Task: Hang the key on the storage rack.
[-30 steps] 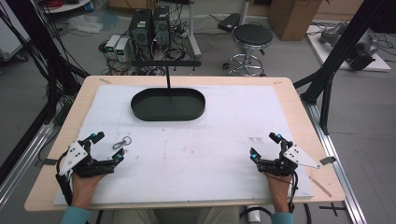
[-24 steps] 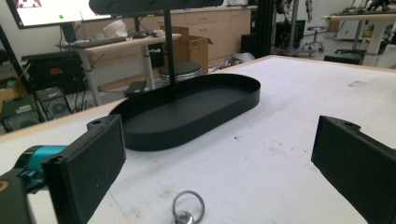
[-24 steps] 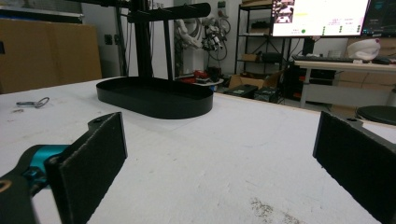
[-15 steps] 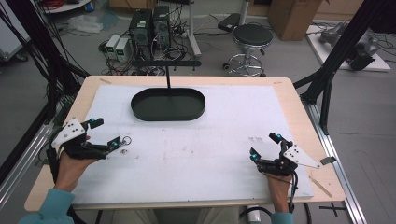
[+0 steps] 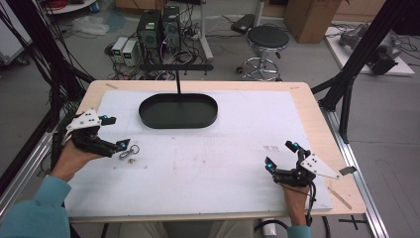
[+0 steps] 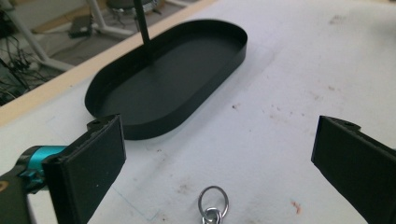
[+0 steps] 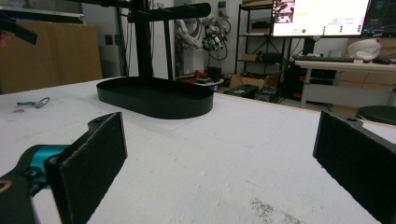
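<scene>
1. Moved since the earlier frame: left gripper [image 5: 110, 133] swung up and outward to the tabletop's [image 5: 213, 163] left edge, jaws spread wide, nothing pinched
2. Lying flat just beside its lower jaw tip: small metal key ring [image 5: 128, 150] with linked loops, well short of the black oval tray [image 5: 178, 111]
3. Likely light, stiff, thin and slippery; best pinched across the big loop [image 6: 213, 201], low against the surface
4. Resting near the front right: right gripper [image 5: 281, 155], jaws spread, empty

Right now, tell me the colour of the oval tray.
Black, seen best in the left gripper view: the oval tray.
</scene>
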The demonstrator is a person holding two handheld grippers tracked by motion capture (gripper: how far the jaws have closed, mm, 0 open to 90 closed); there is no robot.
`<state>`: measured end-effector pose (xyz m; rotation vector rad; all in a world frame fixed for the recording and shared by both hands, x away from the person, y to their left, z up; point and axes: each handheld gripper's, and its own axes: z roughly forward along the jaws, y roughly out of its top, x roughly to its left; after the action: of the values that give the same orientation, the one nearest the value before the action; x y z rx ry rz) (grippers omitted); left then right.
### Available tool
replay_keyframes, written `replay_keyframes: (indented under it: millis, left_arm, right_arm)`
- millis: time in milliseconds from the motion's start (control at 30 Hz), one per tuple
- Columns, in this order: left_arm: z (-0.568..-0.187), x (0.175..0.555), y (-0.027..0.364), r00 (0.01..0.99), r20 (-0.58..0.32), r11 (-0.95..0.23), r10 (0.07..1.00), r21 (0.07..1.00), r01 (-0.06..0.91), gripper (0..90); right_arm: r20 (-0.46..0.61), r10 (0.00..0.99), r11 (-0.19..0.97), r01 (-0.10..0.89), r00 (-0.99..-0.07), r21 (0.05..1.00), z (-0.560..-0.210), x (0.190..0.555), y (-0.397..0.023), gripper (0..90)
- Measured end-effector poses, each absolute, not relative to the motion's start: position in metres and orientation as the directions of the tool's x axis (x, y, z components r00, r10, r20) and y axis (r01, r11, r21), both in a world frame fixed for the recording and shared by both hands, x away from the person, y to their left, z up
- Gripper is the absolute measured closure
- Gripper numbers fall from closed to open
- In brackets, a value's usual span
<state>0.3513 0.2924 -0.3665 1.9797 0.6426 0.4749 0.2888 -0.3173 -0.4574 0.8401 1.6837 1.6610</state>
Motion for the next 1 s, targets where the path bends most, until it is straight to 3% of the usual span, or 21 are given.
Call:
replay_keyframes:
  millis: [467, 1000]
  left_arm:
    - [-0.373, 0.380, 0.282, 0.843, 0.025, -0.516, 0.537, 0.801, 0.304, 3.5]
    - [-0.390, 0.401, 0.266, 0.894, 0.086, -0.697, 0.440, 0.660, 0.280, 3.5]
  right_arm:
    - [0.005, 0.798, 0.007, 0.017, -0.603, 1.000, -0.457, 0.289, -0.317, 2.2]
    - [0.004, 0.796, 0.006, 0.015, -0.606, 1.000, -0.457, 0.289, -0.317, 2.2]
